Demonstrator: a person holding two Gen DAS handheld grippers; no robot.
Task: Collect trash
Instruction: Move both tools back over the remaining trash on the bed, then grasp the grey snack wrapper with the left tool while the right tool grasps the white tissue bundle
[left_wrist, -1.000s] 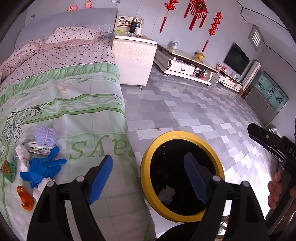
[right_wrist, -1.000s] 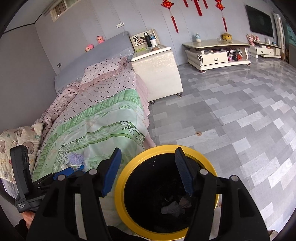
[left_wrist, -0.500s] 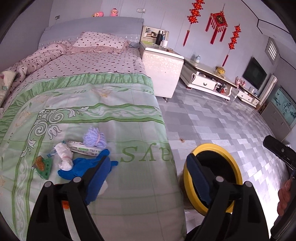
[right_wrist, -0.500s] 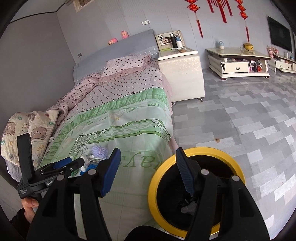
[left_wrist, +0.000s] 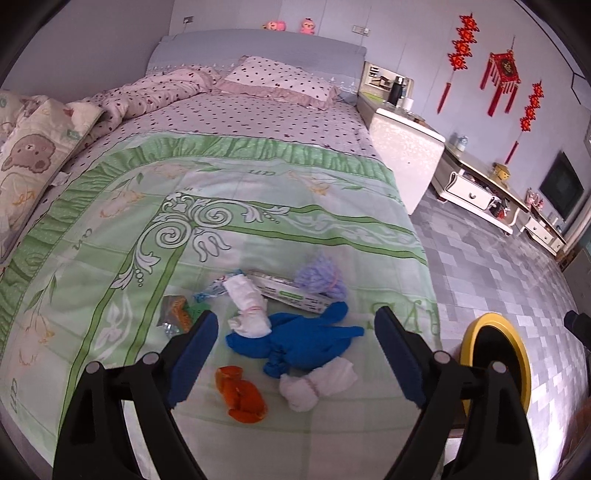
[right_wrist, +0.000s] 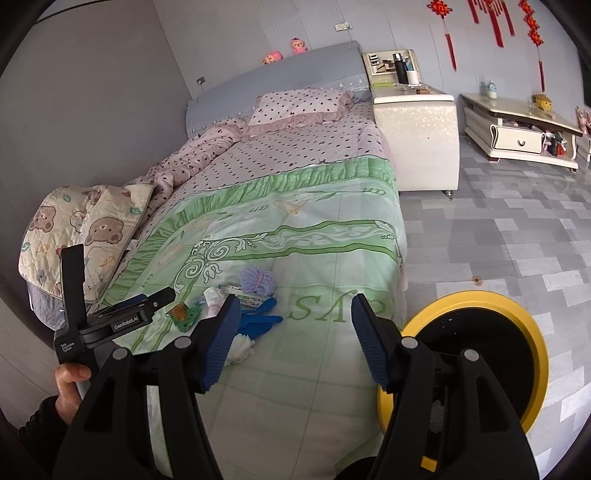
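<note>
Above the bed (left_wrist: 258, 206), the left gripper (left_wrist: 295, 347) gapes empty over a blue glove (left_wrist: 295, 341); the right gripper (right_wrist: 291, 339) hangs open beside the yellow-rimmed bin (right_wrist: 532, 332).

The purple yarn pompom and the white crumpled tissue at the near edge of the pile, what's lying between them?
In the left wrist view, the blue glove and a long printed wrapper lie between the purple pompom and the near white tissue.
</note>
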